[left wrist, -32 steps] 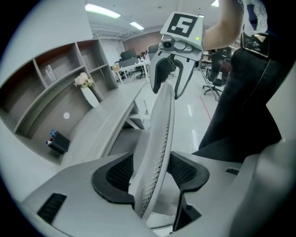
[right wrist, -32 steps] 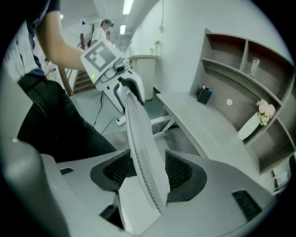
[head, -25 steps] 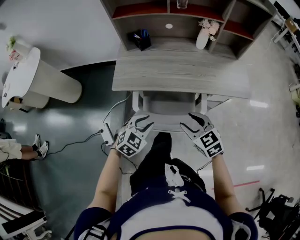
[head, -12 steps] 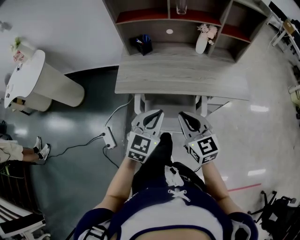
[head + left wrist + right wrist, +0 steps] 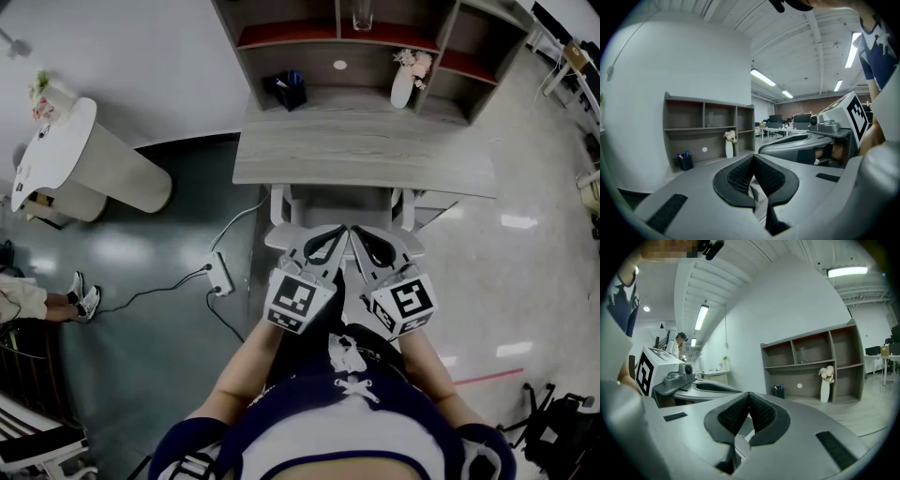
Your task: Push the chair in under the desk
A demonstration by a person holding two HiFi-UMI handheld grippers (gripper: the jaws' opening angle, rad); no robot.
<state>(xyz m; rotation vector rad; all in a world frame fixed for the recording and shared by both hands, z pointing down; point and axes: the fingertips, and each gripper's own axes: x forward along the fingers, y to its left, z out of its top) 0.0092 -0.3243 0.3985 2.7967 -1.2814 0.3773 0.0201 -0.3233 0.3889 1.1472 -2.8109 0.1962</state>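
Fingers [image 5: 738, 178] of the grey left gripper [image 5: 335, 236] and grey right gripper [image 5: 362, 236] are pressed together on nothing, the right pair just closed, both held nearly level, tips side by side, their cubes [image 5: 300, 302] showing black-and-white square markers, over the white chair [image 5: 277, 204] tucked under the grey wood-grain desk [image 5: 366, 155].

The left gripper [image 5: 753, 158] and right gripper [image 5: 749, 394] are smooth matt grey plastic with ribbed black pads [image 5: 738, 176]. Ahead of them is a pale wood-grain desk [image 5: 366, 155]; below is a glossy floor [image 5: 525, 253].
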